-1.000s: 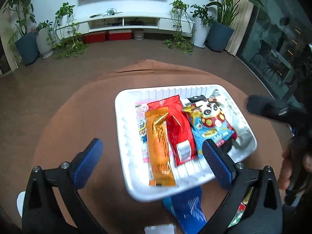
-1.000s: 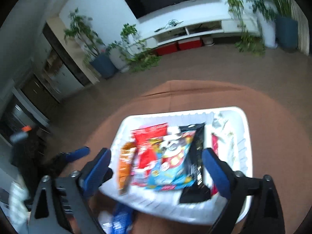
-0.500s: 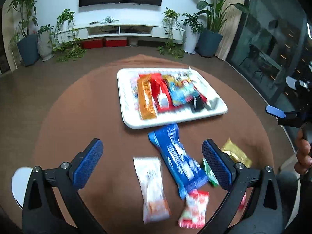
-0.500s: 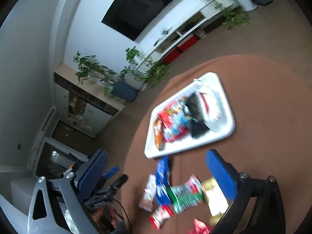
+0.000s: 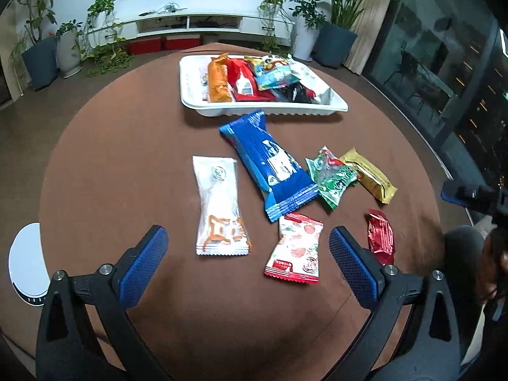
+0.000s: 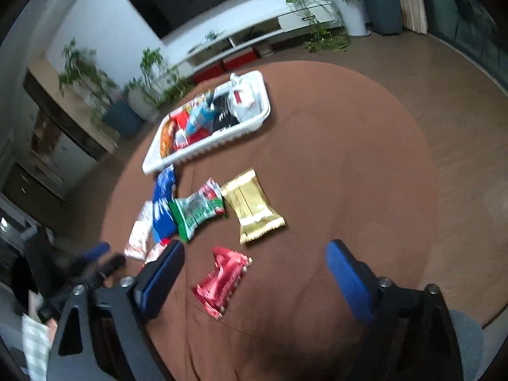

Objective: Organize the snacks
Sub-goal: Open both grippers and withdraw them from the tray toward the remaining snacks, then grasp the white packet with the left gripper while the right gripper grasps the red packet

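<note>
1. The round brown table (image 5: pixel 111 158) carries everything; its cloth is bare along the left edge.
2. A white tray (image 5: pixel 193 95) sits toward the far edge, packed with wrappers: an orange pack (image 5: pixel 217 81) at its left end, a red pack (image 5: pixel 244 79) next to it, a light blue pack (image 5: pixel 274 74) and silver foil at the right end.
3. A long blue packet (image 5: pixel 270 162) lies just in front of the tray's near rim, running slantwise toward the table's middle.
4. A white packet (image 5: pixel 219 203) lies left of the blue one, apart from it.
5. A gold bar (image 5: pixel 370 174) lies toward the right edge, touching a green packet (image 5: pixel 331 177) that lies against the blue packet's right side.
6. A red-and-white sachet (image 5: pixel 295 247) lies near the near edge, its top corner at the blue packet's end.
7. A crumpled red foil wrapper (image 6: pixel 222 281) lies alone near the near-right edge.
8. The left gripper (image 5: pixel 249 266) hovers above the near edge, jaws wide apart and empty, the white packet and the sachet showing in the gap.
9. The right gripper (image 6: pixel 255 277) has just been closing a little yet stands well apart, nothing clamped; the red foil wrapper lies below, between its pads (image 6: pixel 162 274).
</note>
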Motion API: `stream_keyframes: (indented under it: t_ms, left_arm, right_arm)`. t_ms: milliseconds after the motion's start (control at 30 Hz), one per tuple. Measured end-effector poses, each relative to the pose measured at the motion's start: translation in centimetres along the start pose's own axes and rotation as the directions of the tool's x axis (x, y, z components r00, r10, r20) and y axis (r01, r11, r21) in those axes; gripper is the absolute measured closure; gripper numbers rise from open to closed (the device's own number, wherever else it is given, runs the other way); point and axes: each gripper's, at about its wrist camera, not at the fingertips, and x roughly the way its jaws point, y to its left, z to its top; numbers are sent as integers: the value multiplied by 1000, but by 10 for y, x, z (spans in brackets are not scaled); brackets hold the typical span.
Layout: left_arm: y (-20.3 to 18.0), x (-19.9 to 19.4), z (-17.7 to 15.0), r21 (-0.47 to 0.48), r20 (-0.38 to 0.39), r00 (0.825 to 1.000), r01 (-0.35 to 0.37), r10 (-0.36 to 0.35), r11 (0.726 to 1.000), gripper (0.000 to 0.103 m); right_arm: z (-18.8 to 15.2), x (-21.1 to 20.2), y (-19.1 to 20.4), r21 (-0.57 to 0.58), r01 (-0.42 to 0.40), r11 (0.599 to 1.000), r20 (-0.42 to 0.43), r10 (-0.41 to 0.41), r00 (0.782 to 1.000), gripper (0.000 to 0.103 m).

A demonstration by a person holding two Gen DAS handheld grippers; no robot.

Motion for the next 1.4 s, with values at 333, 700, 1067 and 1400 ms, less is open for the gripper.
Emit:
stream_keyframes:
  t_ms: [333,700,1067,1400]
  left_arm:
    - [18,1,7,-10,-46,999,-18,17,1000,0]
    - [11,28,42,142,-136,991,5,14,990,0]
    - [11,66,57,171,-206,977,-24,59,985,5]
    - [19,85,55,187,-257,965,-11,59,982,40]
  right_arm:
    - [-21,6,21,-36,-59,998,-43,58,997,18]
    - [-39,18,41,-81,-19,997,-79,12,997,18]
    - [-41,25,44,-92,14,996,-74,-21,997,27]
    - [-41,30,44,-96,22,995,-82,-30,996,27]
